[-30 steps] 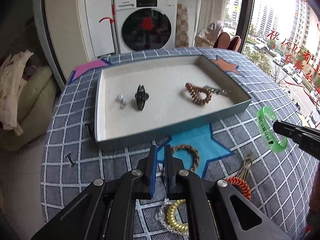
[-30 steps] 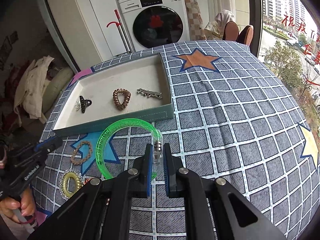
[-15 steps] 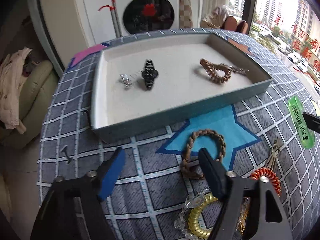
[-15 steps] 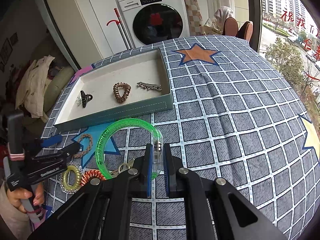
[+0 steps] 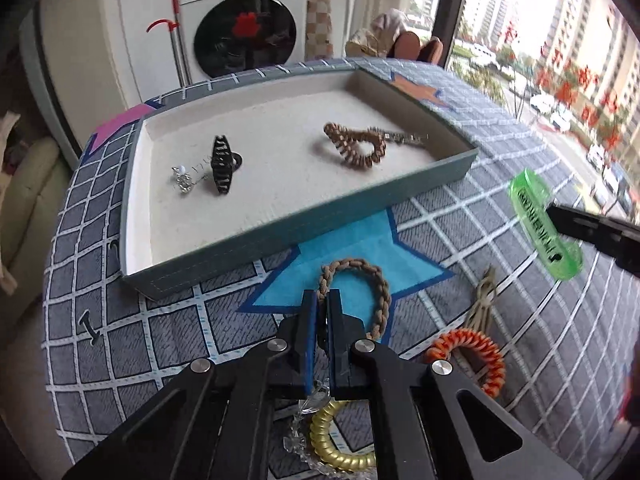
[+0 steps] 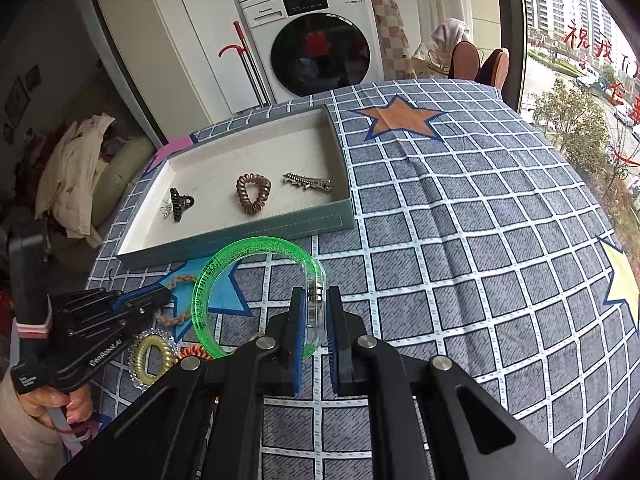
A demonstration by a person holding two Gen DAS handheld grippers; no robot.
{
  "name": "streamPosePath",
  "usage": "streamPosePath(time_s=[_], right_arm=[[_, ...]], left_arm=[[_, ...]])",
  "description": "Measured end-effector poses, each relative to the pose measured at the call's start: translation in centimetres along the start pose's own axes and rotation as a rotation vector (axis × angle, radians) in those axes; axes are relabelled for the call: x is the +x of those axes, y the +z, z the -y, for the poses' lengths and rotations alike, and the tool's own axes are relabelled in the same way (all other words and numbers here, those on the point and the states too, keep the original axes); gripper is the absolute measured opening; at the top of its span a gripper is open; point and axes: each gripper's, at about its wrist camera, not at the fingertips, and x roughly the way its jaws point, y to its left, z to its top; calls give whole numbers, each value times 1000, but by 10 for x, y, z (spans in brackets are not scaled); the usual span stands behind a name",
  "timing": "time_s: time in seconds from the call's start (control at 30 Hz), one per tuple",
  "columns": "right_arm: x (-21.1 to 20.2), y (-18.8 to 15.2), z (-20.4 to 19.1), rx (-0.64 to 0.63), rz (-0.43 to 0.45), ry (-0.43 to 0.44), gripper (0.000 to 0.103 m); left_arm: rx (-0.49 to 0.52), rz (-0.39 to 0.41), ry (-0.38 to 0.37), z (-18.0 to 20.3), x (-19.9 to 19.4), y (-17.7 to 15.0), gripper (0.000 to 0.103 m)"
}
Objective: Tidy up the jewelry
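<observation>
Green bangle [image 6: 256, 276]: gripped in right gripper [image 6: 316, 320] jaws, above the surface, near the tray [image 6: 240, 236].
Braided bracelet [image 5: 356, 292]: left gripper [image 5: 323, 308] jaws closed on its near-left edge.
Left view only: beige clip [image 5: 484, 300].

"GenRobot.AI" on left gripper [image 6: 138, 300]; washing machine [image 6: 316, 40] brand illegible.

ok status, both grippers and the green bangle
Left gripper shut on braided bracelet. Right gripper shut on green bangle, short of tray. Nothing between.
</observation>
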Motion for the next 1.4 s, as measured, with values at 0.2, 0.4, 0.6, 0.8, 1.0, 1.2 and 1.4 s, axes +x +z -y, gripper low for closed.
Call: streamPosePath(time_s=[0.2, 0.4, 0.6, 0.8, 1.0, 1.2, 1.4], right_arm=[[-5, 19, -6, -12, 28, 11, 11], [2, 39, -21, -48, 40, 19, 11], [24, 62, -38, -88, 34, 18, 11], [56, 80, -49, -110, -4, 1, 11], [94, 89, -52, -109, -56, -15, 11], [119, 93, -48, -97, -78, -46, 11], [138, 99, -39, -79, -84, -94, 11]], left_arm=[[-29, 85, 4, -7, -26, 17, 24], [-36, 149, 34, -21, -37, 41, 24], [-55, 148, 68, -41, -24, 61, 24], [-68, 98, 79, -57, -1, 68, 24], [-92, 37, 80, -66, 23, 69, 24], [-114, 10, 104, -70, 46, 73, 24], [-129, 10, 158, -73, 61, 81, 24]])
